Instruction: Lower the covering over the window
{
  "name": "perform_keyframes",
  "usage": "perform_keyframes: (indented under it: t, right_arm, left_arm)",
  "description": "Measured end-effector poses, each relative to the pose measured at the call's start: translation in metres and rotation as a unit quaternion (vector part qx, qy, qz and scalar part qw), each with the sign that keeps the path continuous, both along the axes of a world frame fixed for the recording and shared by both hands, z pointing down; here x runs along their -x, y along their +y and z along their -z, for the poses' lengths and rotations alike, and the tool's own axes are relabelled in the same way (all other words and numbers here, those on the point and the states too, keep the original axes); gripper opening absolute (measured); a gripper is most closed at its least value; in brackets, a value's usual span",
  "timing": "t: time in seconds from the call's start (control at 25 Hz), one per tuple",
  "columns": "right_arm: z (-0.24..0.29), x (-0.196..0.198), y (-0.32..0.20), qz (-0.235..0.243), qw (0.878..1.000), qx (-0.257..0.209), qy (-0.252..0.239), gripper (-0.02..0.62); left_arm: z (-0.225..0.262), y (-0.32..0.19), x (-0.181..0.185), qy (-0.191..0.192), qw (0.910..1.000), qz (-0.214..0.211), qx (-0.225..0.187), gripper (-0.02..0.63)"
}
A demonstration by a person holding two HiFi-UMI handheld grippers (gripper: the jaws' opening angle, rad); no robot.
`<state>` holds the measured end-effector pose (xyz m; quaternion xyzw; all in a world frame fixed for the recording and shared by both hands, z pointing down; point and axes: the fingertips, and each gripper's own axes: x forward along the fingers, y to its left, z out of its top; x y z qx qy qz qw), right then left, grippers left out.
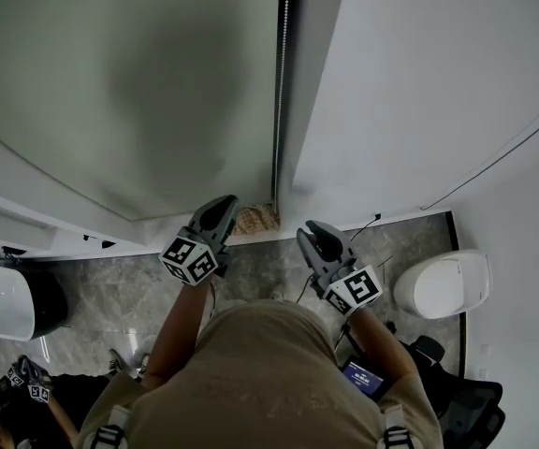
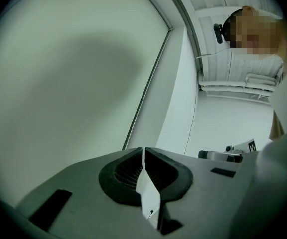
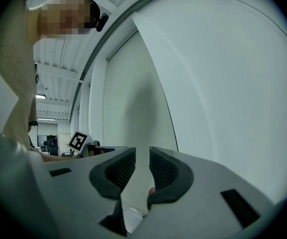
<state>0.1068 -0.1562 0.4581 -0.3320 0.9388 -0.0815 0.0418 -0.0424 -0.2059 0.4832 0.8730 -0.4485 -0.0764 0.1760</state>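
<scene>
Reaching for the bead chain at the right edge of the roller blind ahead is best done with the right gripper, jaws parted and empty, while the left gripper, jaws closed on nothing, is kept clear.

Pale grey-green roller blind flat, drawn down low; bead chain hangs along right edge.
</scene>
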Motion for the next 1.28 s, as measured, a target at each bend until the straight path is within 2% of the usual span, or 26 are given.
perform_keyframes:
  t: [0.4, 0.64, 0.92, 1.12, 1.28]
  right_arm:
    - [-0.006, -0.008, -0.015, 0.002, 1.0, 0.007, -0.004, 0.081]
    - [-0.012, -0.019, -0.02, -0.007, 1.0, 0.008, -0.009, 0.081]
    - [-0.016, -0.005, -0.023, -0.01, 1.0, 0.011, 0.0, 0.081]
    - [-0.005, 0.013, -0.032, -0.017, 1.0, -0.002, -0.017, 0.081]
    - [0.009, 0.034, -0.04, -0.03, 0.999, -0.025, -0.019, 0.081]
  left_arm:
    - [-0.022, -0.008, -0.005, -0.011, 0.9997, 0.0, 0.022, 0.018]
    - [-0.042, -0.006, -0.023, -0.015, 0.9992, -0.02, 0.032, 0.018]
    - [-0.052, -0.015, -0.013, -0.012, 0.9986, -0.036, 0.038, 0.026]
    - [-0.043, -0.046, -0.011, -0.013, 0.996, -0.081, 0.035, 0.1]
    - [-0.03, -0.077, -0.014, -0.029, 0.9915, -0.124, 0.025, 0.118]
